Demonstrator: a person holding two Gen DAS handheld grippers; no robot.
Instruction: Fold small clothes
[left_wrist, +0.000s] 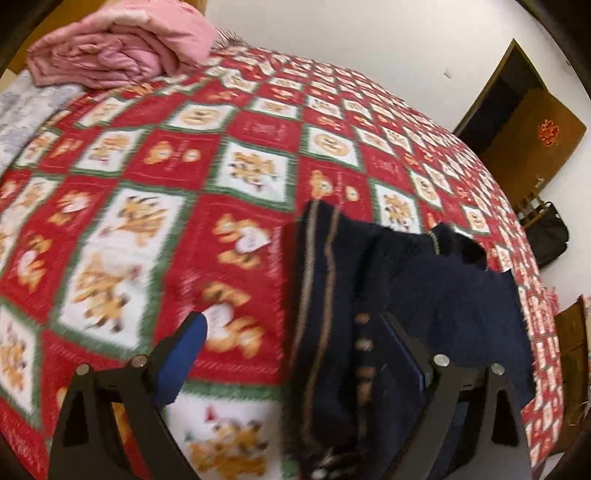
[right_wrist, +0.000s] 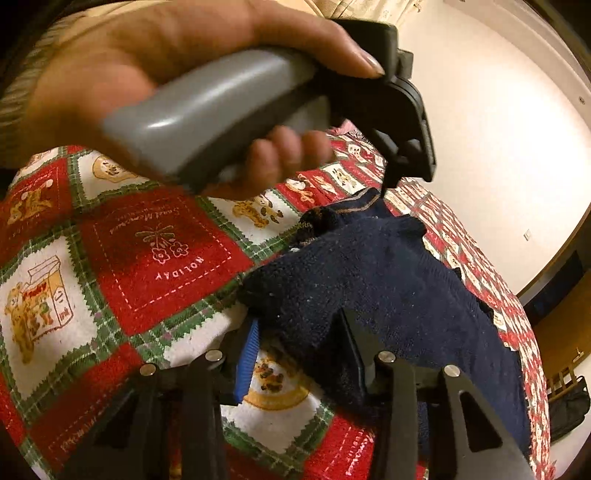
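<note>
You are working over a bed (left_wrist: 155, 229) covered by a red, white and green patchwork blanket (right_wrist: 155, 258) printed with bears and the word "HOLIDAY". On that blanket lies a small navy knitted sweater (right_wrist: 388, 280), rumpled, its tan-striped edge and row of buttons showing in the left wrist view (left_wrist: 332, 302). At the bed's far end you have a folded pink quilt (left_wrist: 122, 48) resting on the blanket, with a pale grey cloth (left_wrist: 26, 110) just beside it at the edge.
</note>
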